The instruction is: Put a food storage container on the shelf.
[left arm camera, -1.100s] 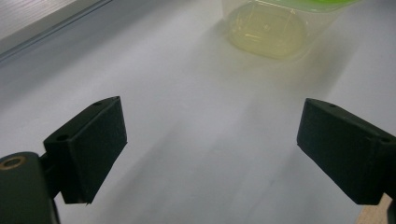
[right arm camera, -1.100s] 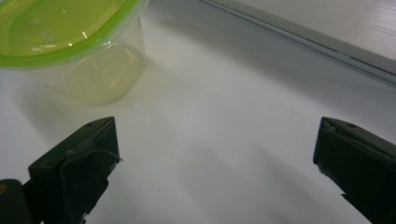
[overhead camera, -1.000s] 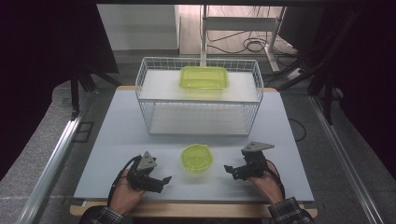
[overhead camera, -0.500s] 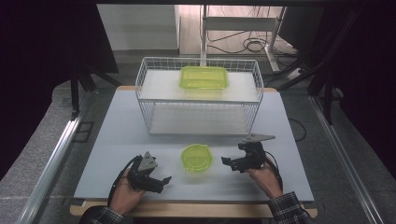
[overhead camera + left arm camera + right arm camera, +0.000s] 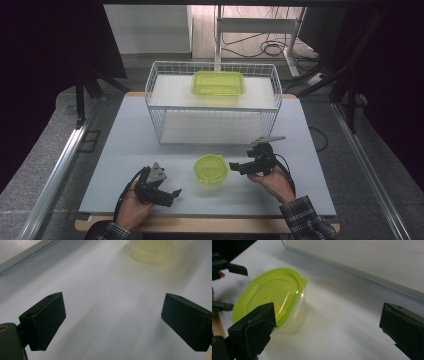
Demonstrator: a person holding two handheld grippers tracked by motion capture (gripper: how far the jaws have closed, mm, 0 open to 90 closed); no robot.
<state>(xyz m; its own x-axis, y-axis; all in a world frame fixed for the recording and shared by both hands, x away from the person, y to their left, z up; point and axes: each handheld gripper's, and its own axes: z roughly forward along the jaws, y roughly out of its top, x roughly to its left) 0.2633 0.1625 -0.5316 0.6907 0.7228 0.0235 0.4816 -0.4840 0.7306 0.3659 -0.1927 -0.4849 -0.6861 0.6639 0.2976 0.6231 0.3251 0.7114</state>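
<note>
Lime-green lidded plastic tub (image 5: 210,168) is sitting on the pale table (image 5: 125,145), just left of my right tongs (image 5: 235,166), nearer them than my left tongs (image 5: 172,195). I'm holding both tongs wide open and empty.

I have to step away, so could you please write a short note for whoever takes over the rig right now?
Left tool: open, holding nothing, low over the table near its front edge.
Right tool: open, holding nothing, just right of the small round green container, not touching it.
The small container, lid on, sits on the table in front of the wire basket.
A rectangular green container sits on the shelf in the basket.
Done: nothing gripped yet.
Left: probably grasp the small container; where it goes is unclear.
</note>
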